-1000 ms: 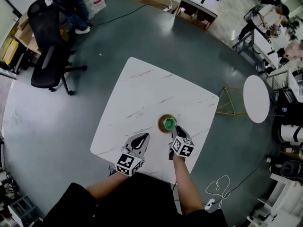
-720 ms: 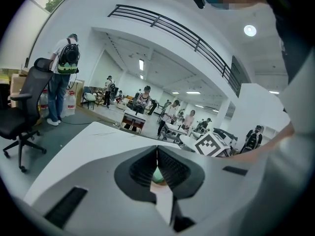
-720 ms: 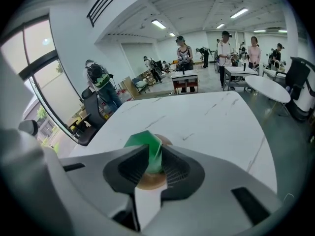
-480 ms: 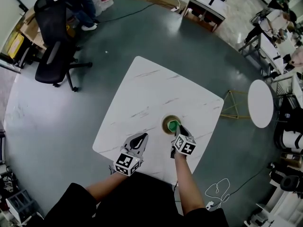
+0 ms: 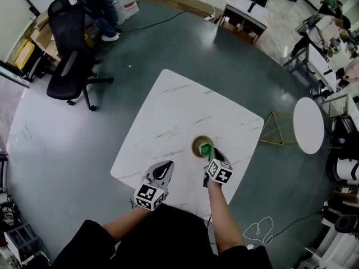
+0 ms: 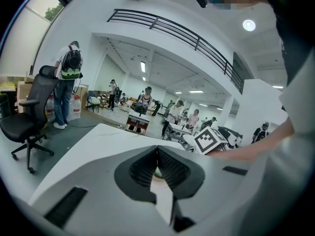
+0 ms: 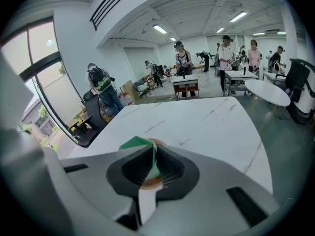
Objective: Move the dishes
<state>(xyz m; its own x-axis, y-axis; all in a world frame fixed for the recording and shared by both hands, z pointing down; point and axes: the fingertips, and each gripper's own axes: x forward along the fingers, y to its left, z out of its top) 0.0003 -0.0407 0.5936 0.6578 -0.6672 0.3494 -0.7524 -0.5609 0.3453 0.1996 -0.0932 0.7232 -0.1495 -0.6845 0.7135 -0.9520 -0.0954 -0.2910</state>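
Head view, lower frame: two forearms reach up from the bottom edge onto the white marble tabletop (image 5: 179, 102), each hand gripping a tool topped by a marker cube. The left claw (image 5: 164, 167) hovers over bare tabletop near the near edge. In the left gripper view its jaws (image 6: 157, 150) are pressed together at the tips with nothing between them.

Just right of it, the right claw (image 5: 211, 152) reaches the green cup (image 5: 205, 148), which sits over a brown saucer (image 5: 197, 145) right of the tabletop's centre. The right gripper view shows that claw (image 7: 153, 150) pinched onto the wall of the green cup (image 7: 137, 143), with the saucer's rim (image 7: 147, 183) showing below the jaws. Whether the cup rests on the saucer cannot be told.

Farther off, on the grey floor, a black office chair (image 5: 72, 66) stands at upper left and a small round white table (image 5: 309, 125) at right.
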